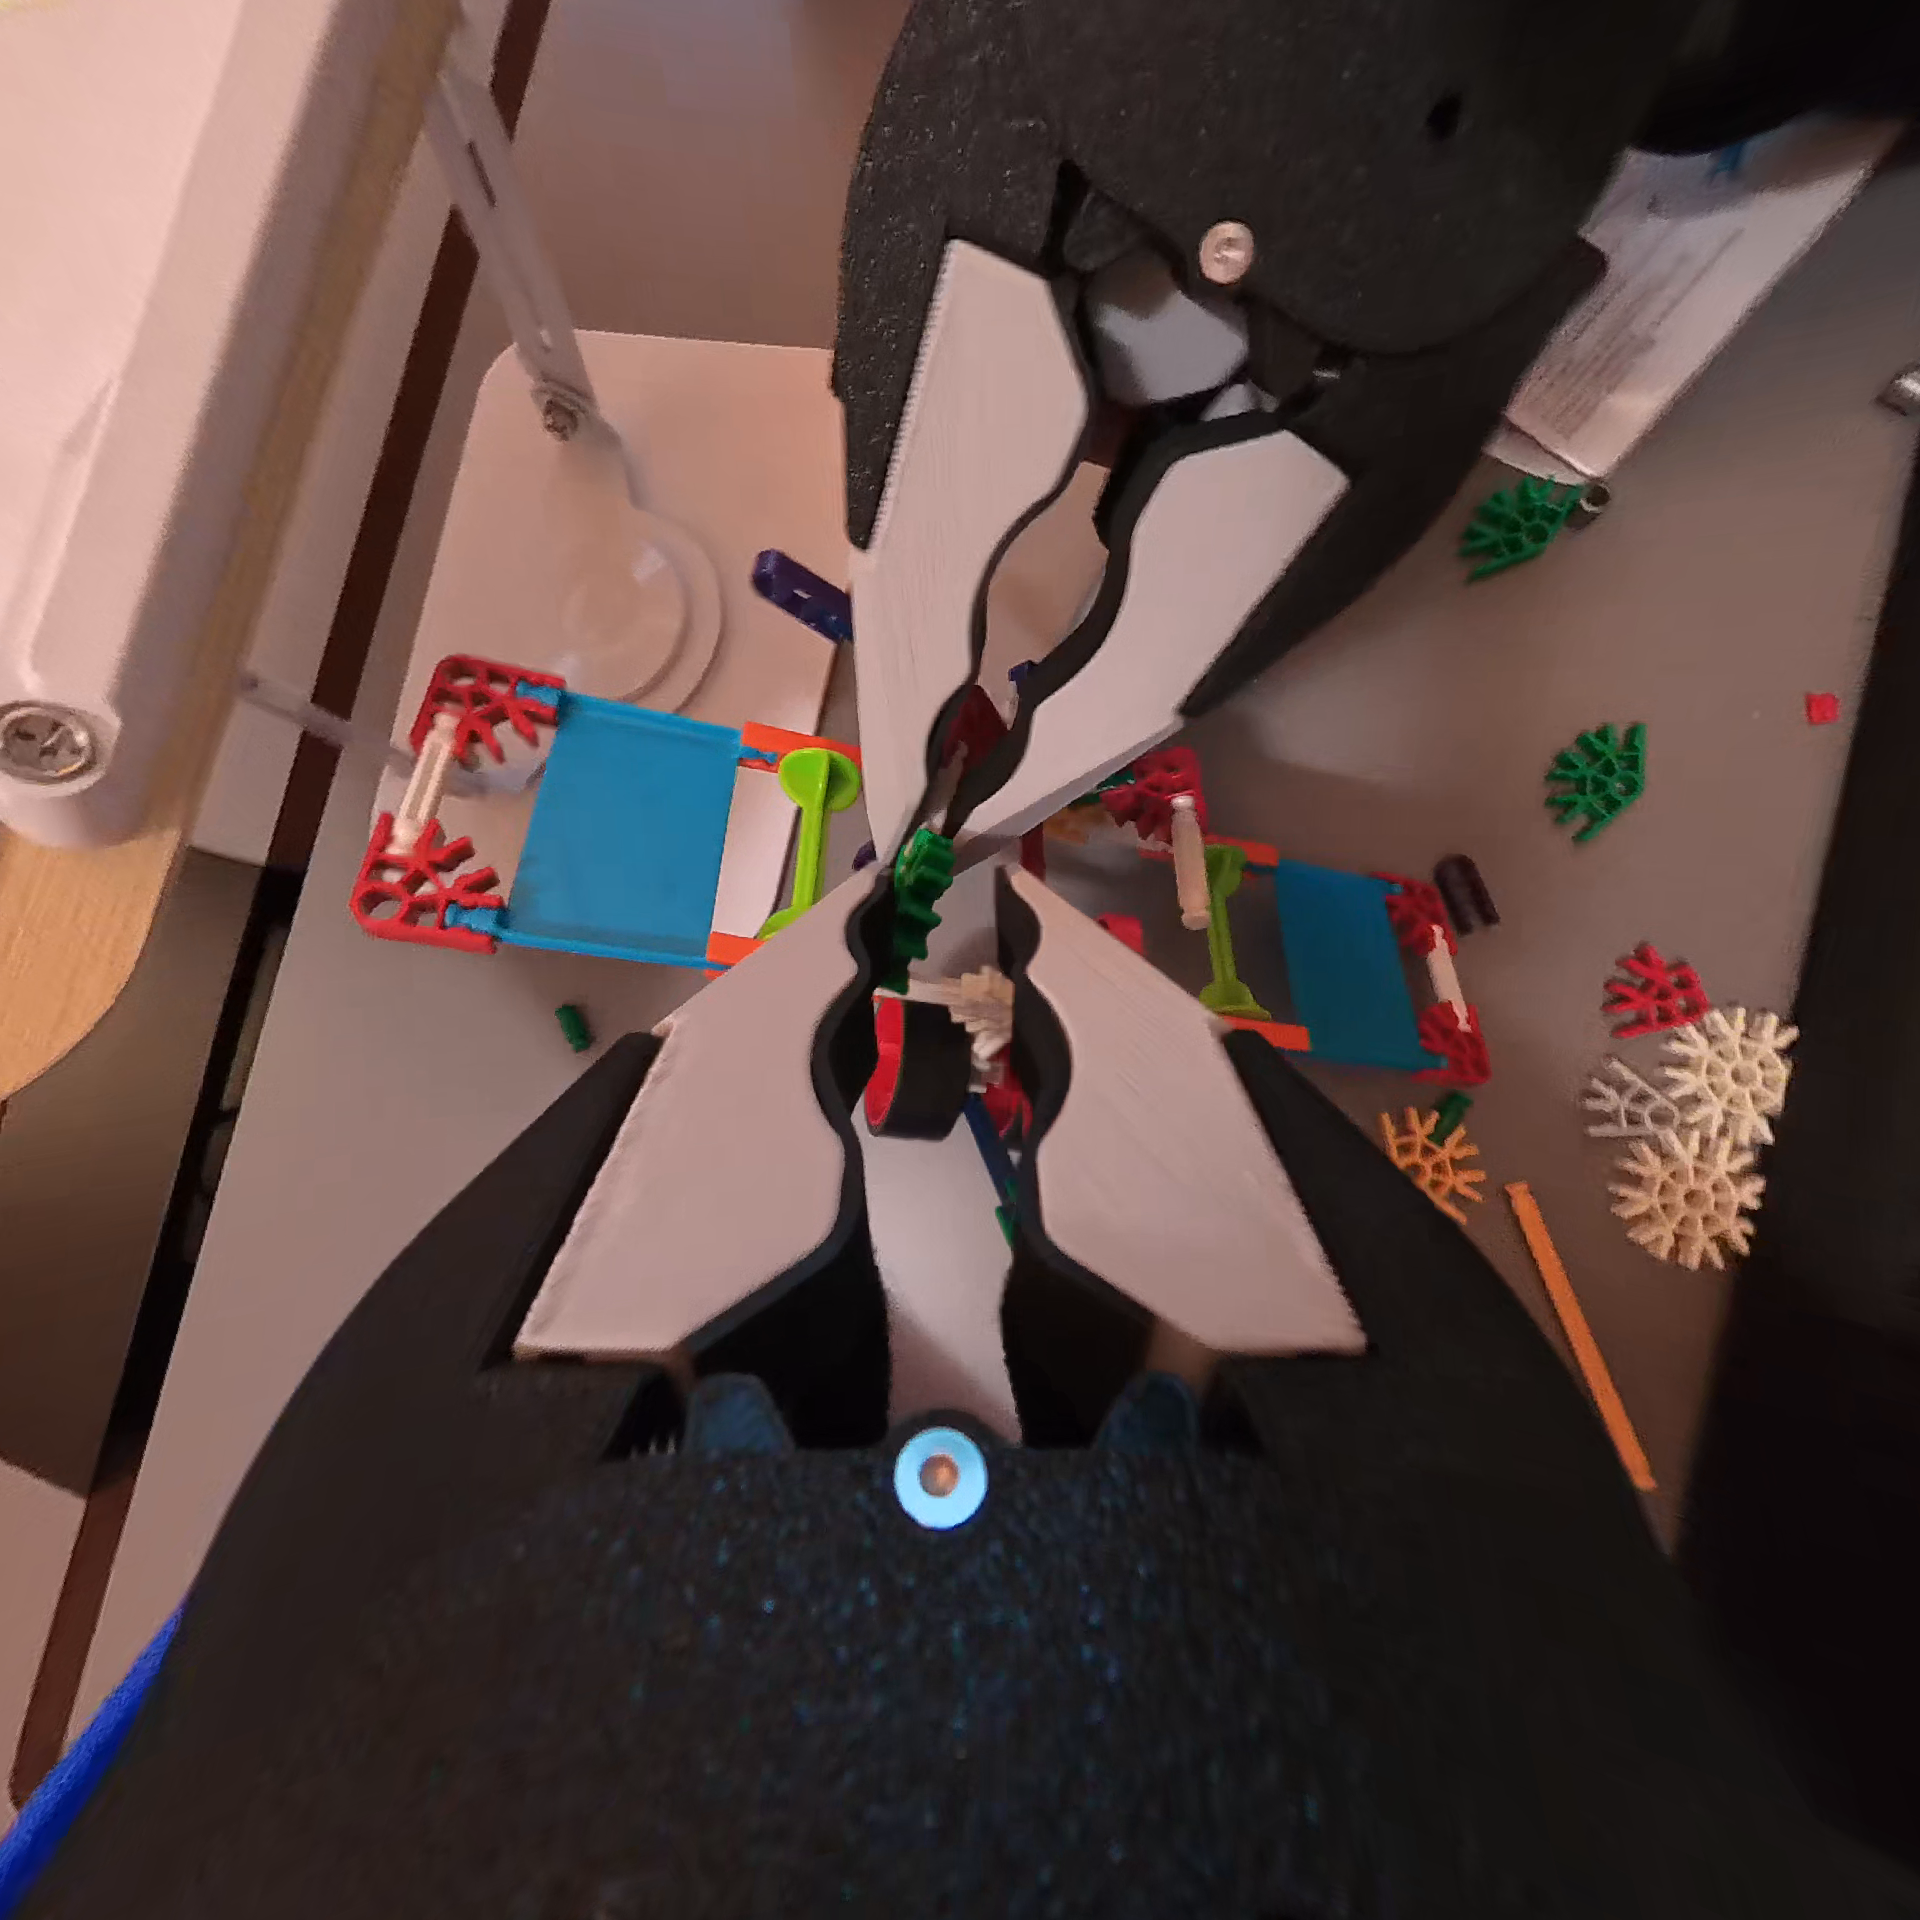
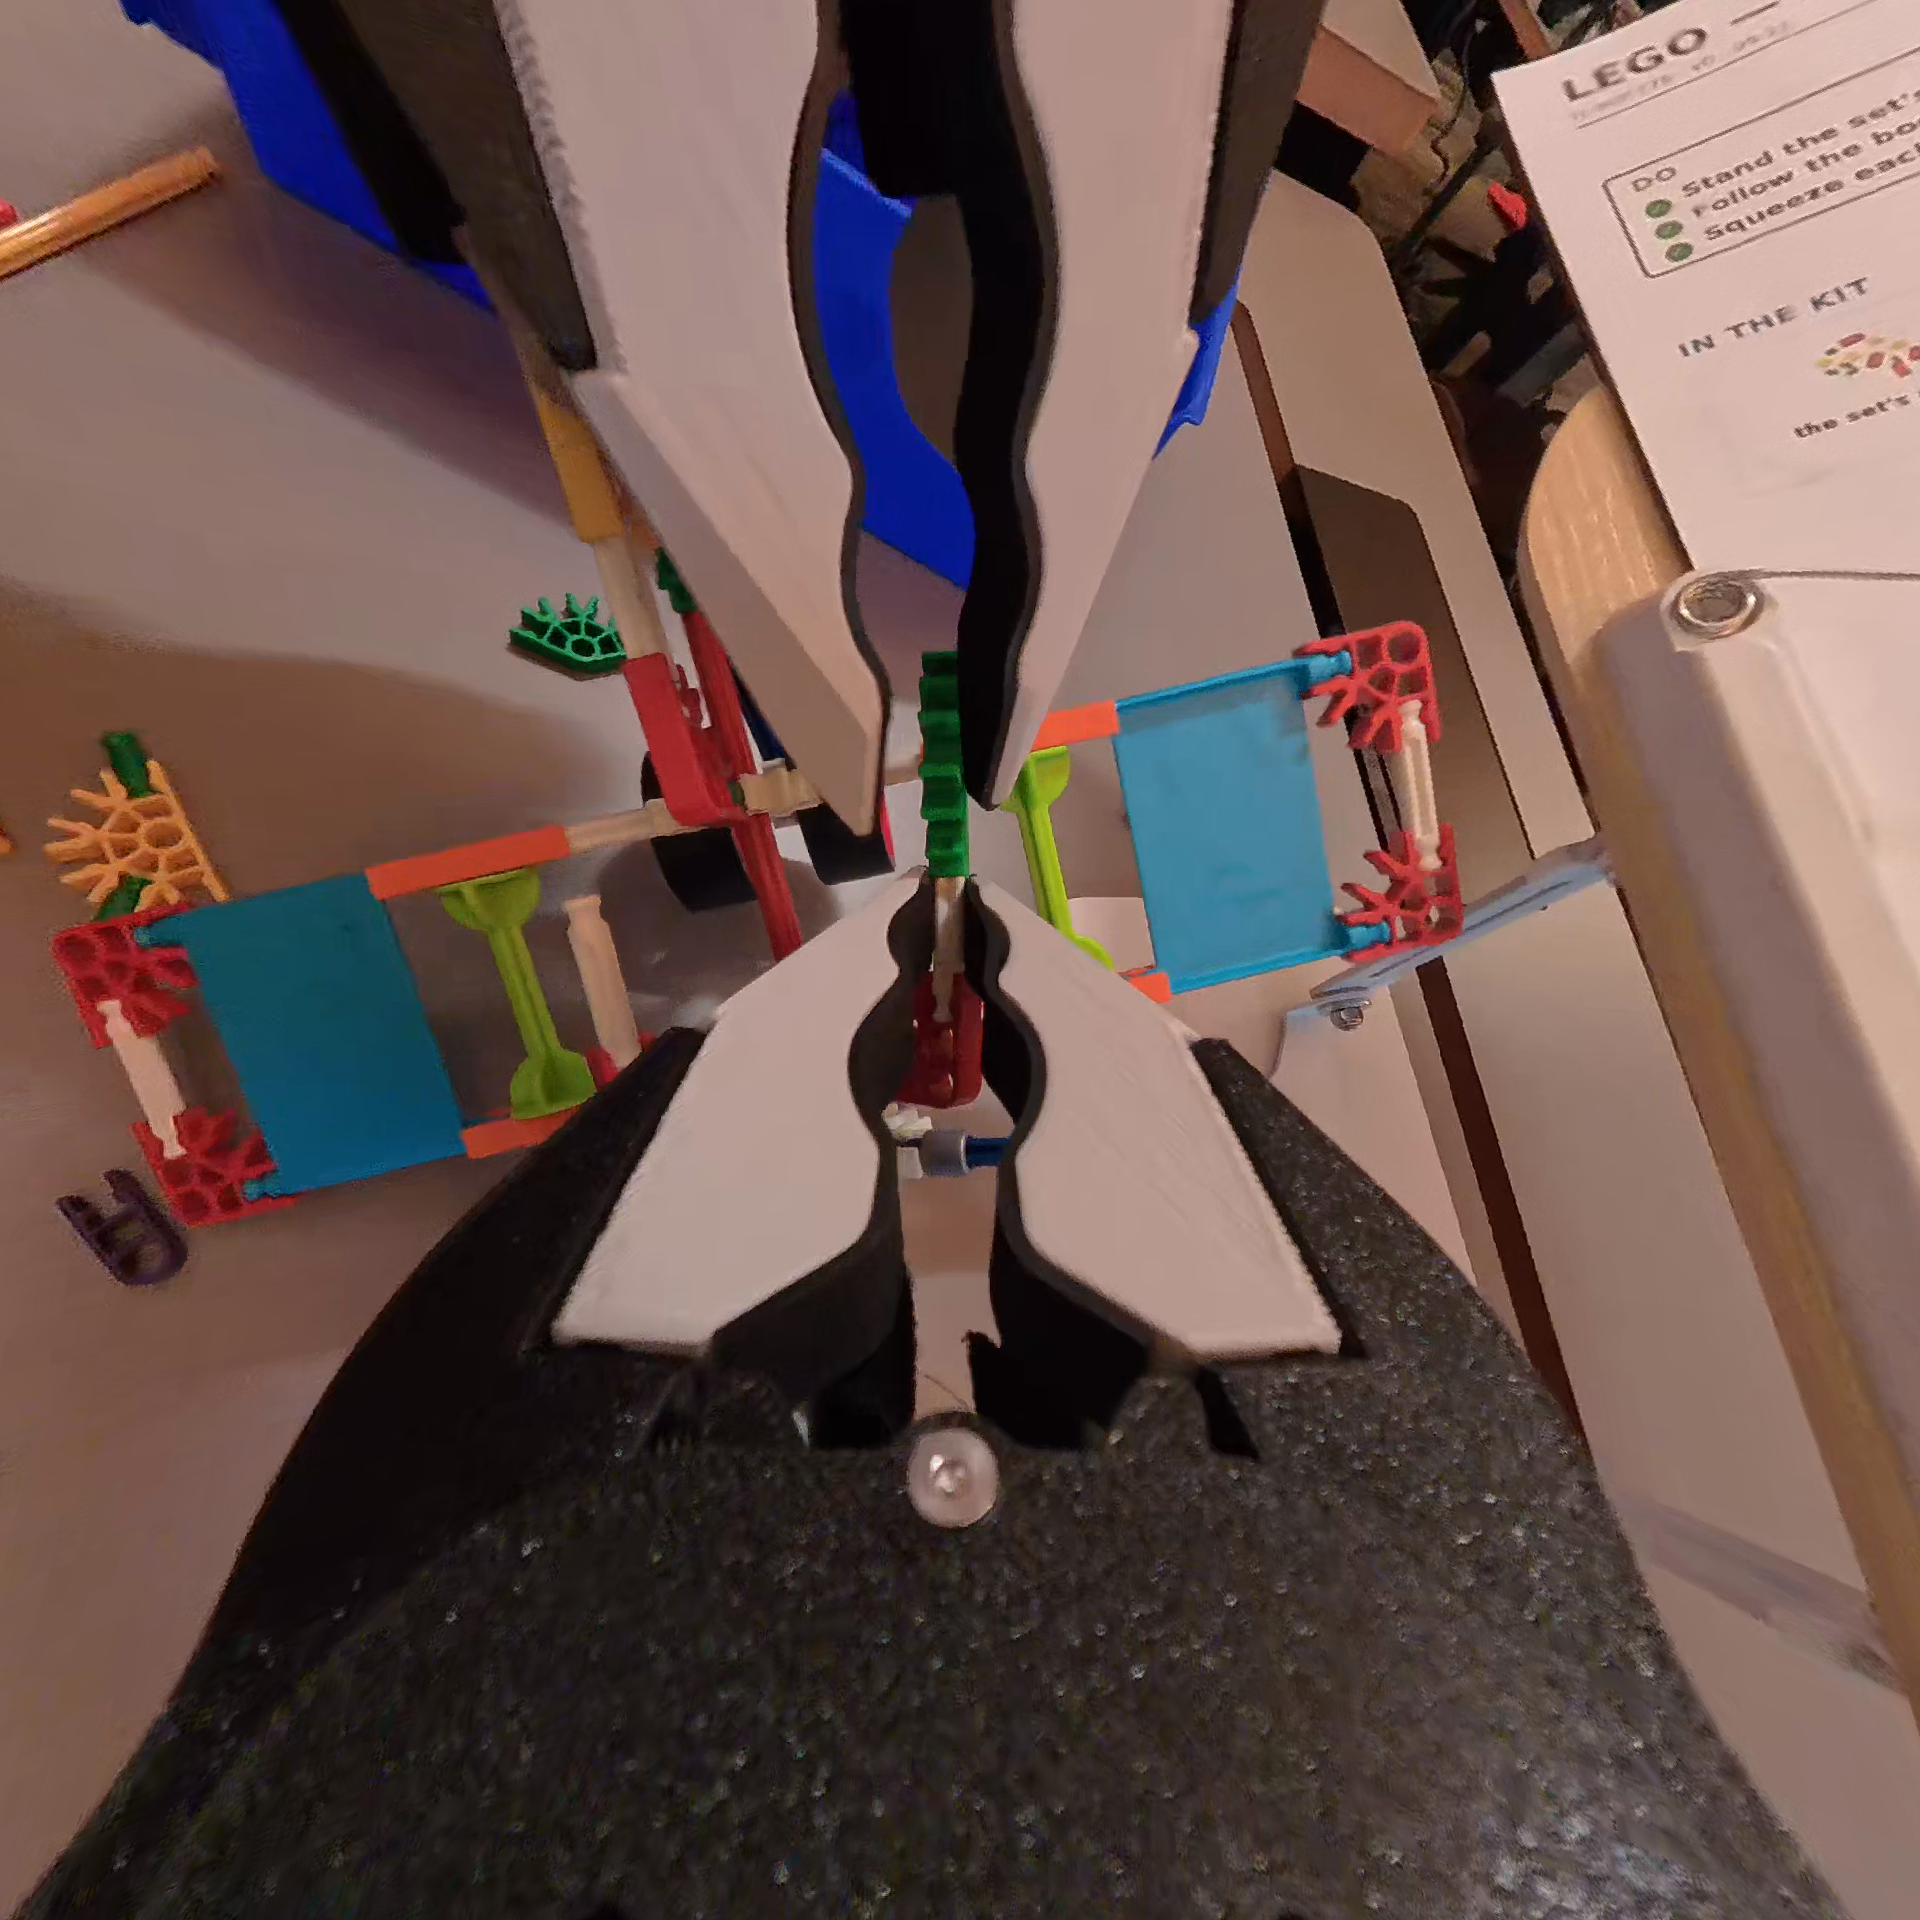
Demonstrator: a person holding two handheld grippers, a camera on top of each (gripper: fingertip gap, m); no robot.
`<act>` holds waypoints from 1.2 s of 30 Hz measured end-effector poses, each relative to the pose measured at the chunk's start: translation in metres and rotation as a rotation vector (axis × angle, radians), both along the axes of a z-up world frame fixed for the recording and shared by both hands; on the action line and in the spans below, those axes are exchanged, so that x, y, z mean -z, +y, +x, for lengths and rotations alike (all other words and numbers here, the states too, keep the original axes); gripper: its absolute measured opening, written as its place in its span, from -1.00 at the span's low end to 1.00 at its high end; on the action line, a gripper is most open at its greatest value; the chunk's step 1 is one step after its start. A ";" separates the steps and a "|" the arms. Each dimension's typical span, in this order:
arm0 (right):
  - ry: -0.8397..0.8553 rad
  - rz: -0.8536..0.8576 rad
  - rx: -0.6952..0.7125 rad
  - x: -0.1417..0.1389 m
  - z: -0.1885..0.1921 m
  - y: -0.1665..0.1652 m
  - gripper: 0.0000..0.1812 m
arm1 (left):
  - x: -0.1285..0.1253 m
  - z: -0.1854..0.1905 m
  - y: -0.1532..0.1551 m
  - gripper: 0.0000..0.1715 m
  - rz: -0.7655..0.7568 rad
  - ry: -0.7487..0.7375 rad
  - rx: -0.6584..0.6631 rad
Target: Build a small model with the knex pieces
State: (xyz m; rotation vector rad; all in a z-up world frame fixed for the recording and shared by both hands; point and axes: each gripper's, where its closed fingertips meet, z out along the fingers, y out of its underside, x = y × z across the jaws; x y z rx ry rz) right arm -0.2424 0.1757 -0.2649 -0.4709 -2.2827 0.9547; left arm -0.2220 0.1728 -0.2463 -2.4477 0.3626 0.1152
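A green gear [image 1: 916, 904] sits on a thin white rod [image 2: 945, 935] of a rod-and-connector toy model. My right gripper [image 2: 948, 885] is shut on that rod, with a red connector [image 2: 940, 1044] between its pads behind the tips. It enters the left wrist view [image 1: 966, 821] from above. My left gripper [image 1: 940, 878] straddles the gear with a gap between the jaws; one pad touches the gear, the other stands apart. A black wheel with a red hub [image 1: 914, 1081] and a white connector [image 1: 987, 1003] lie between its fingers. Two blue panels [image 1: 623, 831] [image 1: 1340, 956] flank the grippers.
Loose pieces lie on the grey table [image 1: 1351, 727]: green connectors [image 1: 1600, 779], white snowflake connectors [image 1: 1725, 1070], a red connector [image 1: 1652, 992], an orange rod [image 1: 1579, 1340], a purple piece [image 2: 125, 1231]. A blue bin [image 2: 883, 416], a printed sheet [image 2: 1714, 312] and a magnifier stand [image 1: 634, 613] are nearby. Only a small space, under 4 cm, lies between the two pairs of fingers.
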 end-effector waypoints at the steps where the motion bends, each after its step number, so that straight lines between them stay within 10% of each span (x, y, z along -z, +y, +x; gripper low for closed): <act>1: 0.000 -0.004 -0.013 0.000 0.001 0.000 -0.97 | -0.001 -0.001 -0.002 -0.78 0.003 0.006 0.017; 11: -0.063 -0.108 -0.005 -0.003 0.000 0.005 -0.97 | 0.001 -0.009 0.006 -0.91 0.051 0.107 0.041; 36: -0.120 -0.205 0.233 0.000 -0.025 0.021 -1.00 | 0.006 -0.038 0.018 -0.94 0.021 0.392 -0.469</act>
